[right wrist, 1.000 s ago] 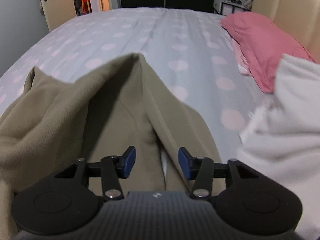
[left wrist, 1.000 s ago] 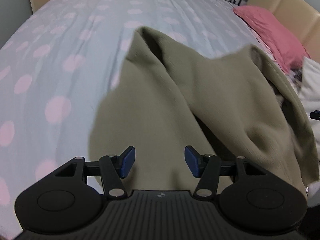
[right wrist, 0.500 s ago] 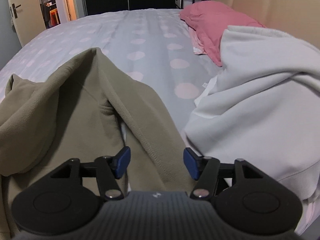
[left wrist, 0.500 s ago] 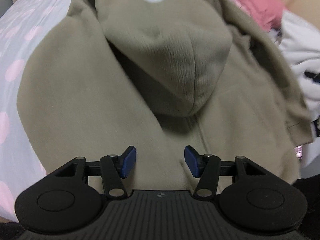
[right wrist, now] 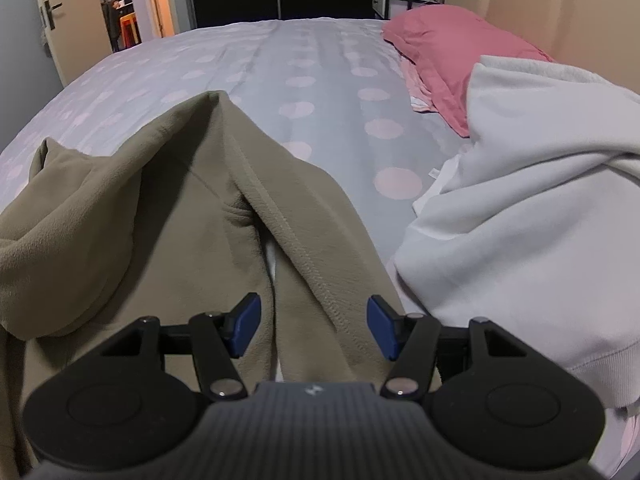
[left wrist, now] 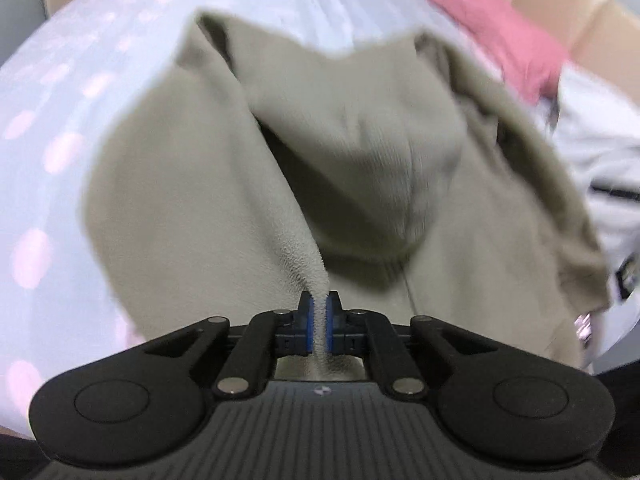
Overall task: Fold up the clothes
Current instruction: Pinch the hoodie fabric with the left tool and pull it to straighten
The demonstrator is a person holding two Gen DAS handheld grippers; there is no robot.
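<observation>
An olive-green fleece hoodie point(left wrist: 192, 208) lies crumpled on the bed, its hood point(left wrist: 360, 152) bunched in the middle. My left gripper point(left wrist: 319, 316) is shut on a ridge of the hoodie's fabric at its near edge, the blue pads pinching it. In the right wrist view the same hoodie point(right wrist: 132, 216) spreads to the left and centre. My right gripper point(right wrist: 313, 328) is open just above a seamed fold of the hoodie point(right wrist: 308, 264), its blue pads on either side of it without touching.
The bed has a pale sheet with pink dots point(right wrist: 312, 80). A white sweatshirt point(right wrist: 520, 216) is heaped at the right, next to the hoodie. A pink pillow point(right wrist: 452, 48) rests against the beige headboard point(right wrist: 560, 8). An open door point(right wrist: 52, 20) is at the far left.
My left gripper has shut on a pinch of the hoodie's fabric; it was open before. The right gripper stayed open and shifted slightly over the seamed fold.
</observation>
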